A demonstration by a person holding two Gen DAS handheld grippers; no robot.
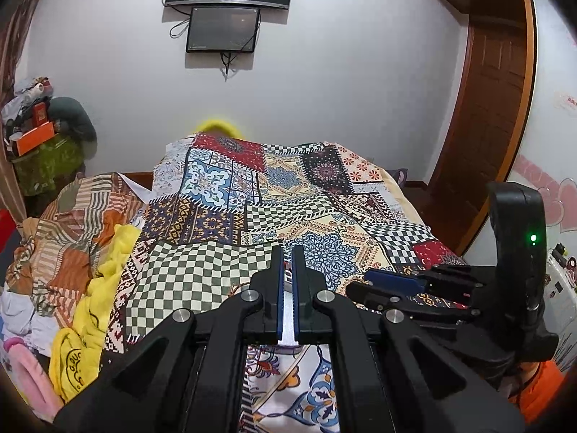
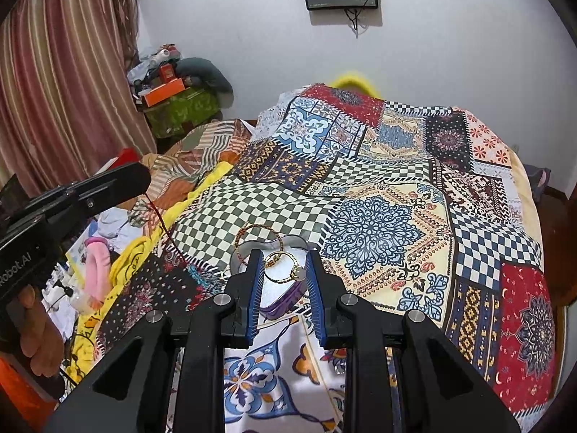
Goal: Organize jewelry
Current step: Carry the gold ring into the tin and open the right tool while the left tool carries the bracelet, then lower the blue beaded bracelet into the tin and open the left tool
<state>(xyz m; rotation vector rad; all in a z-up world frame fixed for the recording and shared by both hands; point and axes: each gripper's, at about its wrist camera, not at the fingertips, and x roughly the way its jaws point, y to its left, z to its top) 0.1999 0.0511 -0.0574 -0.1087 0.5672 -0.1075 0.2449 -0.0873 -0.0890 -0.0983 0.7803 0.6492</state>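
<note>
Gold ring (image 2: 285, 270): it sits between the pads of your right gripper, over the white lining of the heart-shaped box, and carries a pale stone on its right side.
Right gripper (image 2: 284, 253): clenched on the gold ring, with the blue pads meeting its left and right sides; the jaws stand a narrow gap apart.
Heart-shaped box (image 2: 285, 303): it lies on the bed near you, with a purple wall and white inside, directly under the tips of your right gripper.
Braided bangle (image 2: 252, 231): a red-and-gold loop arcs around the far left edge of the box and touches it.
Left gripper (image 2: 142, 176): clenched, its jaws almost together. In the right wrist view it reaches in from the left, higher than the box.
Red cord (image 2: 158, 213): it hangs from the tip of your left gripper and runs down to the right onto the quilt, ending beside a teal braided piece (image 2: 197, 276) just left of the box.
Quilt (image 2: 378, 216): patchwork of checks and medallions, covering the bed from near to far.
Your left hand (image 2: 36, 332): it wraps the handle of the left gripper at the near left.
</note>
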